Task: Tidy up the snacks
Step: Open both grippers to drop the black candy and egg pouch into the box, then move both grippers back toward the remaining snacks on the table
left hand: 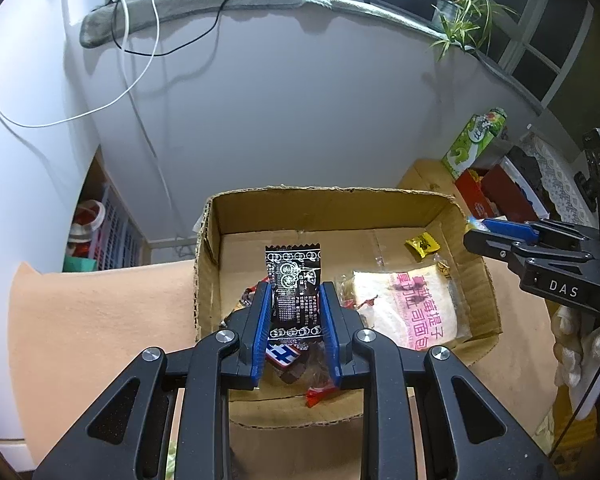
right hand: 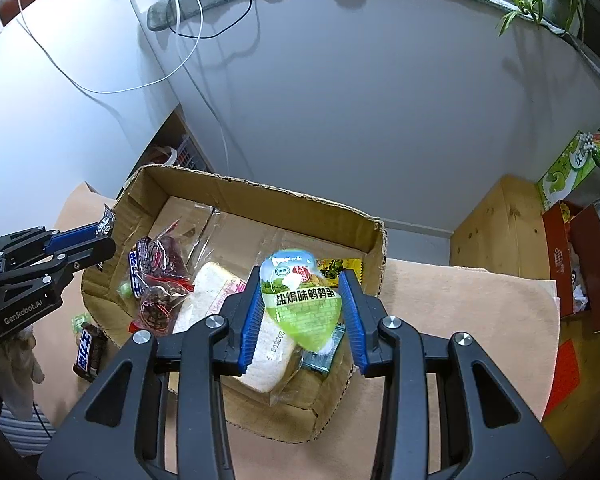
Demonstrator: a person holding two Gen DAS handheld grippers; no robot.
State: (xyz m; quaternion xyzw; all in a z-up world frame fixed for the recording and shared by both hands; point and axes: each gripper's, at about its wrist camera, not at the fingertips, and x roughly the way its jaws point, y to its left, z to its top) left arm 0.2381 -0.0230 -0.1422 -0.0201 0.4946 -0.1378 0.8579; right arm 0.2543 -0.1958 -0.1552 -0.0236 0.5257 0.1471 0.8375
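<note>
An open cardboard box (left hand: 328, 210) (right hand: 256, 196) sits on a tan mat and holds several snacks. My left gripper (left hand: 295, 300) is shut on a black candy packet (left hand: 294, 288) and holds it upright above the box's near left part; it also shows in the right wrist view (right hand: 96, 236). My right gripper (right hand: 303, 300) is shut on a green quail-egg pouch (right hand: 300, 300) above the box's near right corner; it also shows in the left wrist view (left hand: 496, 236). A bread pack (left hand: 408, 308) (right hand: 220, 292) lies in the box.
A yellow candy (left hand: 422, 243) lies at the box's far right. A Snickers bar (right hand: 89, 350) lies on the mat (right hand: 460, 312) left of the box. A green carton (left hand: 474, 144) and a red box (right hand: 576, 256) stand on the wooden cabinet at right. Wall and cables behind.
</note>
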